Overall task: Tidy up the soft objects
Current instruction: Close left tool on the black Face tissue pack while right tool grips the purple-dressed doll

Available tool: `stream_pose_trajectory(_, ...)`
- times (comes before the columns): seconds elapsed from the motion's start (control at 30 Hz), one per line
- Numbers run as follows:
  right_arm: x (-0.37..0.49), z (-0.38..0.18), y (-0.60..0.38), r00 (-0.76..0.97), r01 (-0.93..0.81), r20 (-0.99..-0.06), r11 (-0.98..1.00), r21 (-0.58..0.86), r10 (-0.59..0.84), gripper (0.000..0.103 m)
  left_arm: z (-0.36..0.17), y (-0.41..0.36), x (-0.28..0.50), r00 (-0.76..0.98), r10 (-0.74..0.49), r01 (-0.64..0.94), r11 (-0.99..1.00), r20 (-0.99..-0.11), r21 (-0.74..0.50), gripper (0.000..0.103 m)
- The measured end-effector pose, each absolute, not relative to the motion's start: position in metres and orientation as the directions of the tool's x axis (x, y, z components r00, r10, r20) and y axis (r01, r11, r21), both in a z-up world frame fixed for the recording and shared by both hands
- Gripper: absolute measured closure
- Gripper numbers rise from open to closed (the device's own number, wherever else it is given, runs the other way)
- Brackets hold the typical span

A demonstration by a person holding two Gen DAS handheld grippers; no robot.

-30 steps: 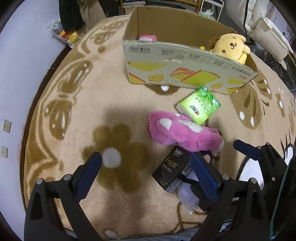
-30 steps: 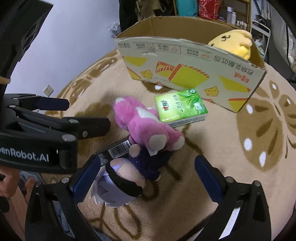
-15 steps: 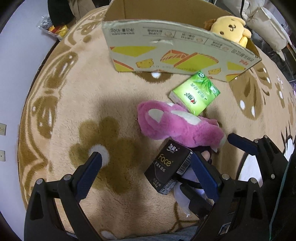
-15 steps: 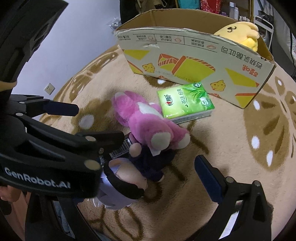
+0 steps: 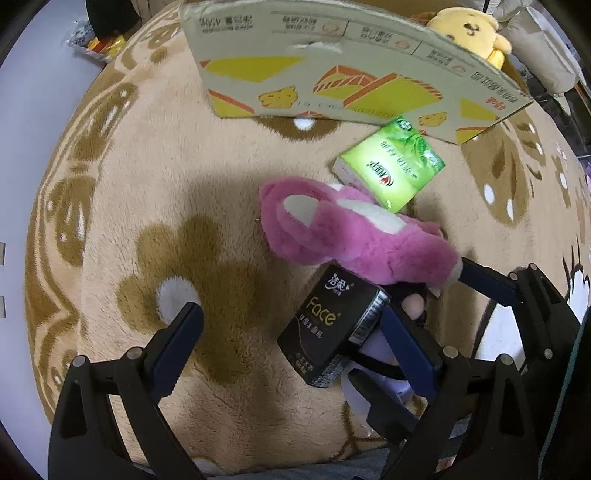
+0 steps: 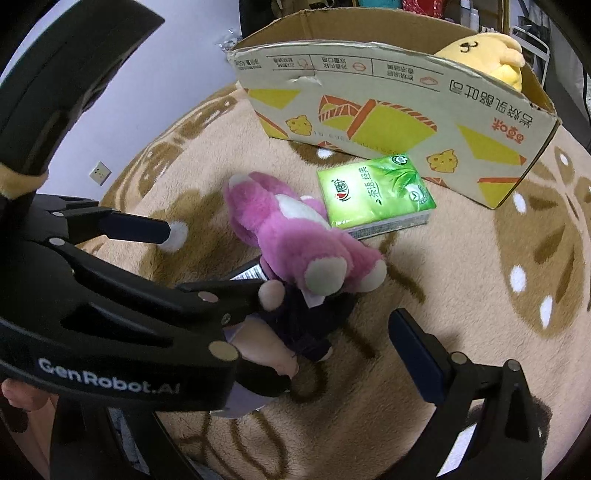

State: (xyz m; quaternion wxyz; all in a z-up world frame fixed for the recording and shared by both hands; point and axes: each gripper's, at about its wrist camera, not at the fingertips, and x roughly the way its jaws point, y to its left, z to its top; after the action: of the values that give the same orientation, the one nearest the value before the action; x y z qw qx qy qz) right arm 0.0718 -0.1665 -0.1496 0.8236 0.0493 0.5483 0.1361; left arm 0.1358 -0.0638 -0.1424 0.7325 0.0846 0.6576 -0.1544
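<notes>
A pink plush (image 5: 354, 236) (image 6: 291, 236) lies on the rug, across a small doll in dark clothes (image 6: 314, 325) with pale hair (image 5: 380, 354). A black "Face" tissue pack (image 5: 332, 325) lies beside them; only its barcode edge (image 6: 247, 273) shows in the right wrist view. A green tissue pack (image 5: 391, 166) (image 6: 373, 195) rests before the cardboard box (image 5: 332, 74) (image 6: 388, 110), which holds a yellow plush (image 5: 469, 29) (image 6: 487, 51). My left gripper (image 5: 291, 347) (image 6: 212, 258) is open, and the black pack lies between its fingers. My right gripper (image 6: 295, 354) (image 5: 517, 295) is open over the doll, its left finger hidden.
Everything lies on a round beige rug with brown flower patterns (image 5: 184, 258) (image 6: 517, 258). A grey floor (image 5: 37, 110) borders it on the left. Some packets (image 5: 99, 40) lie on the floor at the rug's far left edge.
My left gripper has moved forward toward the pile and the box, so the black pack now lies between its fingers. It covers more of the right wrist view. The objects have not moved.
</notes>
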Motion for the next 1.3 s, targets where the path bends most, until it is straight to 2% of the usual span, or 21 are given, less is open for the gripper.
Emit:
stream_pose_trajectory(0.4, 0.072, -0.15, -0.168, 0.365, -0.165, -0.891, 0.961, 0.224, 0.27, 0.0, -0.155, -0.062, 0.142, 0.071, -0.098, 0.313, 0.947, -0.993, -0.071, 0.007)
stream_pose_trajectory(0.67, 0.073, -0.155, -0.181, 0.328, -0.124, -0.893, 0.952, 0.281, 0.306, 0.0, -0.164, -0.054, 0.145, 0.061, -0.082, 0.287, 0.956, -0.995, -0.062, 0.007)
stream_pose_trajectory(0.8, 0.071, -0.153, -0.18, 0.329, -0.127, -0.892, 0.951, 0.283, 0.31, 0.0, -0.173, -0.048, 0.147, 0.035, -0.093, 0.256, 0.963, -0.995, -0.081, 0.018)
stream_pose_trajectory(1.0, 0.066, -0.149, -0.179, 0.317, -0.156, -0.872, 0.928, 0.339, 0.372, 0.023, -0.182, -0.041, 0.148, 0.006, -0.114, 0.231, 0.967, -0.994, -0.109, 0.031)
stream_pose_trajectory(1.13, 0.059, -0.144, -0.181, 0.309, -0.165, -0.851, 0.906, 0.391, 0.424, 0.048, -0.189, -0.039, 0.148, 0.006, -0.08, 0.219, 0.973, -0.997, -0.076, 0.043)
stream_pose_trajectory(1.2, 0.056, -0.141, -0.179, 0.318, -0.171, -0.852, 0.909, 0.379, 0.415, 0.051, -0.192, -0.039, 0.15, 0.009, -0.081, 0.205, 0.976, -0.997, -0.078, 0.049)
stream_pose_trajectory(1.23, 0.055, -0.139, -0.178, 0.319, -0.176, -0.85, 0.908, 0.381, 0.419, 0.057, -0.192, -0.038, 0.15, 0.012, -0.079, 0.199, 0.977, -0.997, -0.075, 0.055)
stream_pose_trajectory(1.3, 0.054, -0.137, -0.178, 0.327, -0.18, -0.847, 0.907, 0.38, 0.419, 0.065, -0.192, -0.034, 0.149, 0.021, -0.069, 0.187, 0.98, -0.997, -0.064, 0.056)
